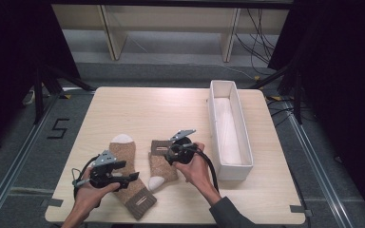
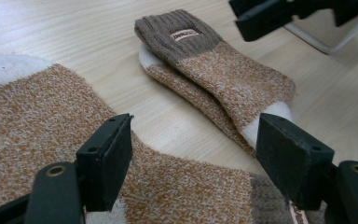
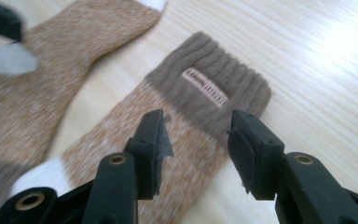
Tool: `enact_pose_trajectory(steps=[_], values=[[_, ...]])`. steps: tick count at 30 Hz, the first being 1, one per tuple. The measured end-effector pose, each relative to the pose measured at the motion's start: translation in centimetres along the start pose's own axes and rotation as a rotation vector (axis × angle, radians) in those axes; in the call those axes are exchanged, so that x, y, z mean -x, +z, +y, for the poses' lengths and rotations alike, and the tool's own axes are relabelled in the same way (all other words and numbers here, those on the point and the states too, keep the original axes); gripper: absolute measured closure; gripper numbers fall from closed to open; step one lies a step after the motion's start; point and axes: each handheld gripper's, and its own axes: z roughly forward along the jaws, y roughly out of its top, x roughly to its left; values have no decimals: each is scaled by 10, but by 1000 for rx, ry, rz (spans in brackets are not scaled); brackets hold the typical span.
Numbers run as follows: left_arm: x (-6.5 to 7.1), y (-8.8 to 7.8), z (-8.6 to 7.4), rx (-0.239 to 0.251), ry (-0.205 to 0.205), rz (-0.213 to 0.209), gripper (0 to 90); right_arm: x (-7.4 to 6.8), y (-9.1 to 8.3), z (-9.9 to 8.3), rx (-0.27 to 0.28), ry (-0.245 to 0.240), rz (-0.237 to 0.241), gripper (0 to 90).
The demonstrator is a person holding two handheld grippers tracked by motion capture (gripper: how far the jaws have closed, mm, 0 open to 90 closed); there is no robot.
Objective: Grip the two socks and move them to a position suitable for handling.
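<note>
1. Pale wooden worktop stands on grey floor, dark curtains either side.
2. Left tongs gape wide, empty, over the flat brown-and-white speckled knit sock.
3. Folded matching knit sock lies just beside it; right tongs hover open above its dark cuff, gripping nothing.
4. Long white rectangular tray sits at the right.

left gripper: jaws apart, empty | right gripper: jaws apart, empty
</note>
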Motion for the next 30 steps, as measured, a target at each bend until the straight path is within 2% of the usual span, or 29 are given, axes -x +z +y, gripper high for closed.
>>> enact_pose_trajectory(steps=[1,3,4,5,7,8,10,13,15,20,22,23,24,25,28,29,30], values=[[0,0,0,5,-3,0,263,2,1,3,-22,14,2,557],[-4,-2,-1,-16,10,8,259,5,8,6,-18,22,-11,557],[-4,-1,-2,-1,-6,8,258,6,13,7,-5,34,-10,557],[-4,-1,-2,-4,-9,12,258,8,14,9,-22,35,-16,557],[-5,-1,-3,-10,-5,16,258,13,21,10,-15,39,-26,555],[-7,-2,-3,-29,16,16,258,14,22,12,-24,47,-25,556],[-7,-2,-4,-26,20,34,258,19,27,13,-21,61,-42,556],[-6,-1,-4,-7,2,29,258,24,34,12,-43,104,-32,557],[-6,-1,-4,-15,4,33,258,26,39,11,-52,108,-30,556],[-6,1,-5,-21,2,31,258,28,43,9,-59,91,-20,597],[-6,1,-5,-17,-3,31,258,28,43,9,-59,100,1,656],[-7,0,-5,-23,7,33,258,29,44,9,-58,105,1,700],[-9,-1,-4,-39,23,38,258,29,43,9,-54,87,1,746],[-8,0,-5,-23,11,41,258,29,42,9,-56,85,1,786],[-9,0,-6,-20,-3,48,259,28,38,10,-33,43,-1,822],[-11,-1,-5,-45,18,47,259,25,35,12,-22,40,-1,826],[-11,-1,-6,-36,15,48,261,23,31,13,-12,28,-3,827]])
